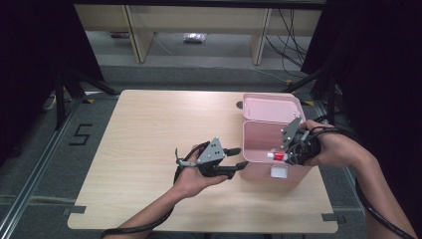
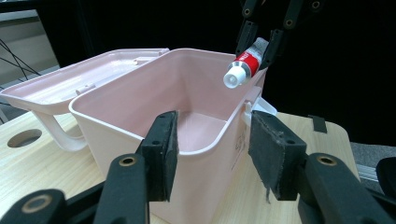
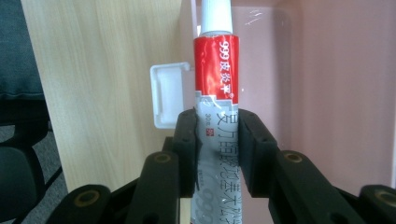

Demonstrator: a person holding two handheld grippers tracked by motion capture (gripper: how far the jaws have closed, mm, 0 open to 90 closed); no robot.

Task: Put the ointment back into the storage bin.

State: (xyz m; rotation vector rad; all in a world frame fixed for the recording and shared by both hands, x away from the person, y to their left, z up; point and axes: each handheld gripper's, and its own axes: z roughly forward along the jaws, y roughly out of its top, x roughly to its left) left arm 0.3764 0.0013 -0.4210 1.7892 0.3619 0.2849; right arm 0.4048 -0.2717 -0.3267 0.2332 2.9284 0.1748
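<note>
While my right gripper (image 1: 284,155) hangs over the open pink box (image 1: 259,137) in the high view, its fingers clench a red and silver tube (image 1: 275,156) above the box's near edge; my left gripper (image 1: 238,158) waits just beside the box on the worktop (image 1: 149,144), fingers released. Along my left gripper's 2 fingers (image 2: 161,151), the tube (image 2: 243,65) tilts cap-down above the far rim. Along my right fingers (image 3: 187,149), the tube (image 3: 216,70) is pinched at its silver part.
</note>
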